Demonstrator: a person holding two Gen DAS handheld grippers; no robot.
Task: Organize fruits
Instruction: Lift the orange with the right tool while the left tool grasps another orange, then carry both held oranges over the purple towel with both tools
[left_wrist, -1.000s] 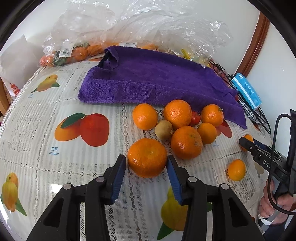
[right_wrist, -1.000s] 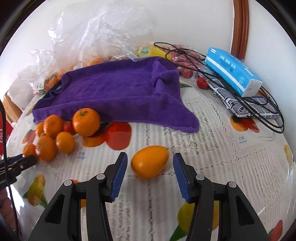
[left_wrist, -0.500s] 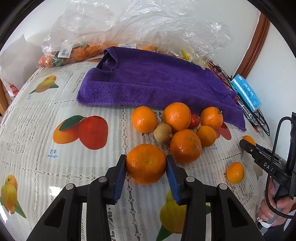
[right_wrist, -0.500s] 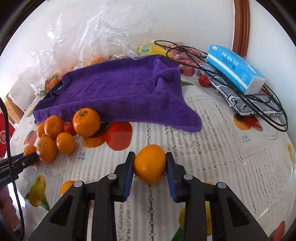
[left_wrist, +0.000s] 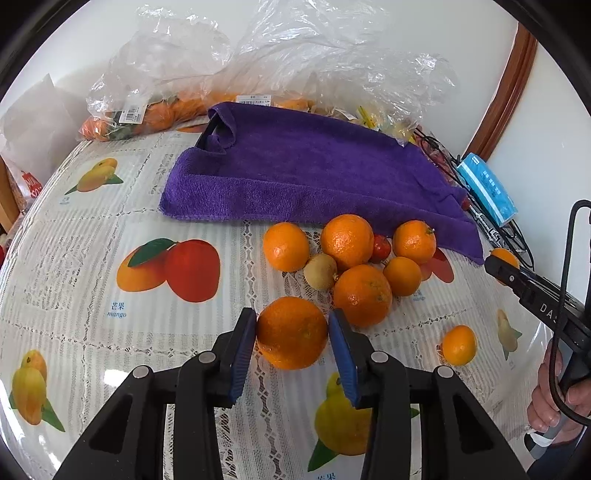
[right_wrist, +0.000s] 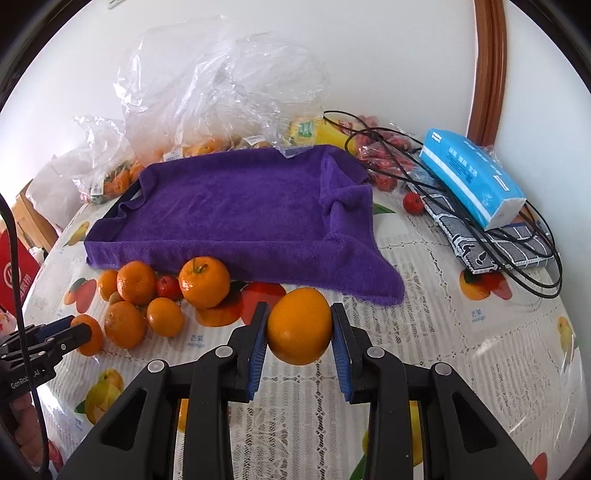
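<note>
My left gripper is shut on a large orange just above the printed tablecloth, its blue pads pressing both sides. Behind it lies a cluster of oranges, a kiwi and a small red fruit, in front of a purple towel. A small orange lies alone to the right. My right gripper is shut on a smooth yellow-orange fruit, lifted off the table. The same cluster sits to its left before the towel. In the left wrist view the right gripper shows at the right edge.
Clear plastic bags with more fruit line the wall behind the towel. A blue tissue pack, black cables and a patterned pouch crowd the back right. A person's hand holds the right gripper's handle.
Both grippers closed on their fruits: the left on the large orange, the right on the yellow-orange fruit. The right one then lifted its fruit off the table.
</note>
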